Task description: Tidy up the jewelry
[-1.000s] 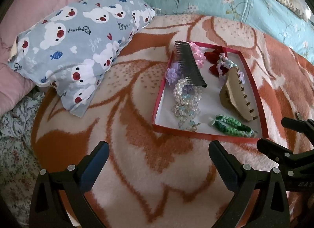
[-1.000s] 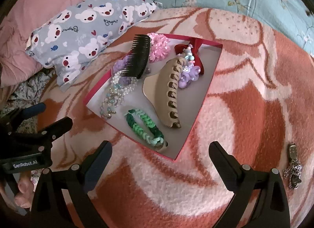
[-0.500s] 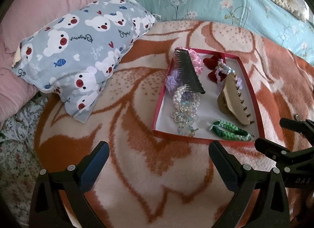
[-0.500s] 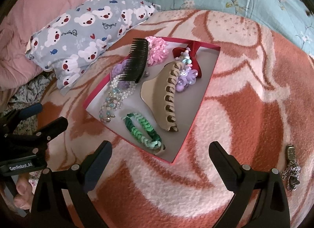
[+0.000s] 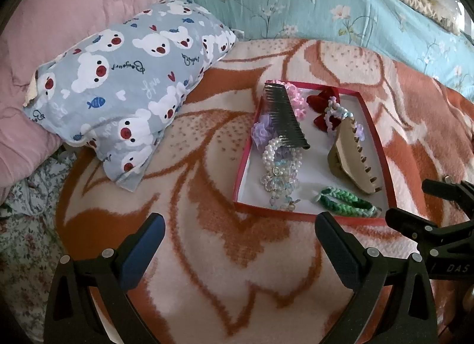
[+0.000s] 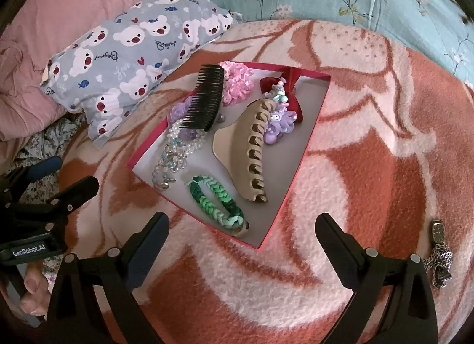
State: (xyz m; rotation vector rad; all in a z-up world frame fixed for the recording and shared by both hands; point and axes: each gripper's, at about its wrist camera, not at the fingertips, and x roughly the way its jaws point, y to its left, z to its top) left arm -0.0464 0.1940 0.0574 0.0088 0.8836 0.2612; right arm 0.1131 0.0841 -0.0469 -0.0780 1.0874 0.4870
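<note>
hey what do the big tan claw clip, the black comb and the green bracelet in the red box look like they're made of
Tan claw clip: looks like matte plastic, smooth and evenly coloured, with no glare. Black comb: likely hard plastic, with thin moulded teeth and a slight sheen. Green bracelet: braided cord or thread, with plaited strands shading from dark to pale green.

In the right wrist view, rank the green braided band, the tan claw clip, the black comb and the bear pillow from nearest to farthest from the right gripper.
From the right gripper:
1. Green braided band, at the red box's near corner.
2. Tan claw clip, mid-box, lying lengthwise.
3. Black comb, toward the box's far left side.
4. Bear pillow, beyond the box, far left.
</note>
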